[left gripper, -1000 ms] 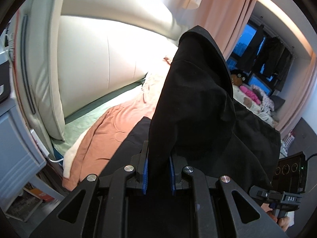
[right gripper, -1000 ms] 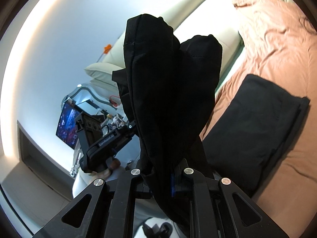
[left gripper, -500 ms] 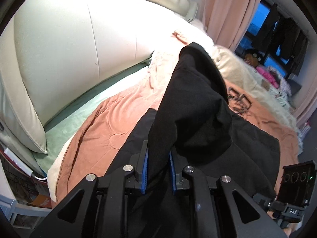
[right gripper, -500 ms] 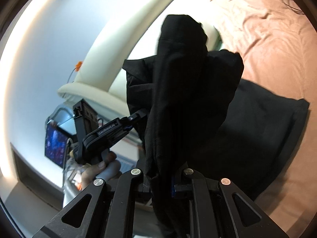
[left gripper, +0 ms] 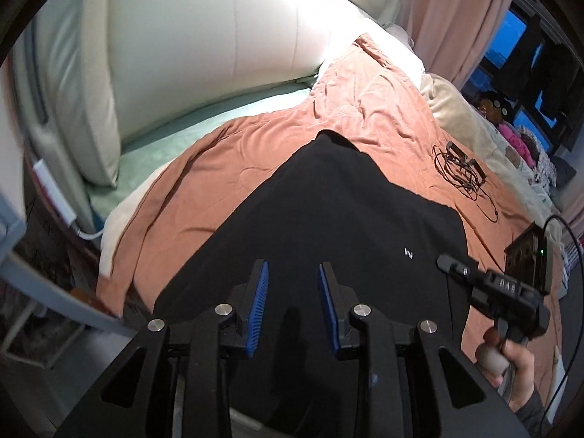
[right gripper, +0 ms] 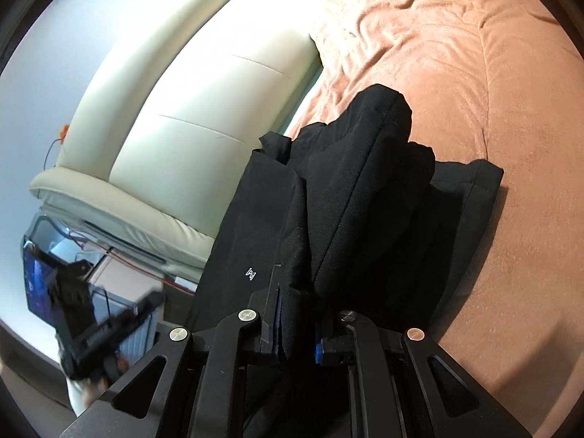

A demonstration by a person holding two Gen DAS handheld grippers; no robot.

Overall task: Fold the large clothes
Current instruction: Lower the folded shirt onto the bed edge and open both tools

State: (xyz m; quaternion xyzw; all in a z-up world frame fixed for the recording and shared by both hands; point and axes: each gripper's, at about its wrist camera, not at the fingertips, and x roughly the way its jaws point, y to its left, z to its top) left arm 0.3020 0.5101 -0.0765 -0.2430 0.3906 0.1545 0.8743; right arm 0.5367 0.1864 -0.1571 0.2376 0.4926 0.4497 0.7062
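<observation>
Left claw had just been opening: its blue pads stood apart with nothing pinched between them, and the black garment lay spread flat beneath it on the pink-brown bedspread. Right claw gripped a bunched corner of the same garment, the cloth standing up in folds ahead of its fingers, low over the bed. By my judgement the step in hand was laying one fold down, the left side released and the right side not yet. The next move called for setting the right corner onto the flat layer with edges matched, then letting go and smoothing. Farther out sat a tangle of cables, the cream headboard and a curtain.
</observation>
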